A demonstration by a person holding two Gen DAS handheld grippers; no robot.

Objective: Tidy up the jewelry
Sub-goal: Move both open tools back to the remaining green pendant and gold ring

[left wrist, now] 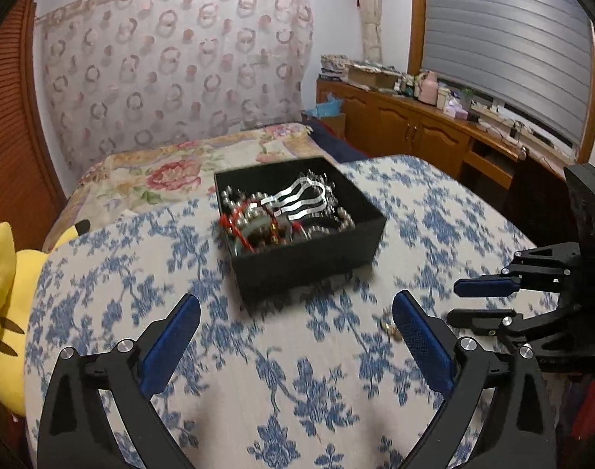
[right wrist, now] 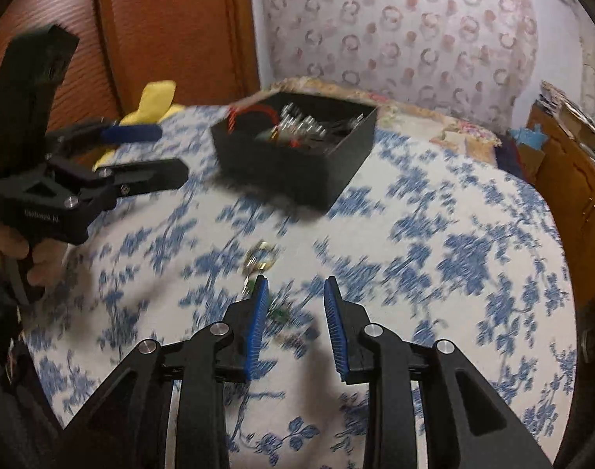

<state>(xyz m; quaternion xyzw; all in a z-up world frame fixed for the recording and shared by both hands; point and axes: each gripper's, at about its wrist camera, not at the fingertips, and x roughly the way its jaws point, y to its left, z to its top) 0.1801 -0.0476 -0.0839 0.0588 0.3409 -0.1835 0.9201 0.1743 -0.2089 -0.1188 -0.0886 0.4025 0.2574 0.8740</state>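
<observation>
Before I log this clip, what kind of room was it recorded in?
Most likely a home bedroom. The black jewelry box sits on a bed with a blue-flowered bedspread, a floral pillow lies at its head, and a low wooden cabinet cluttered with small items runs under a shuttered window.

Left hand-held gripper: black frame, blue ribbed pads, silver screws | Right hand-held gripper: identical build | Hand: bare skin, dark sleeve

Floral bedspread, black box, gold ring
</observation>
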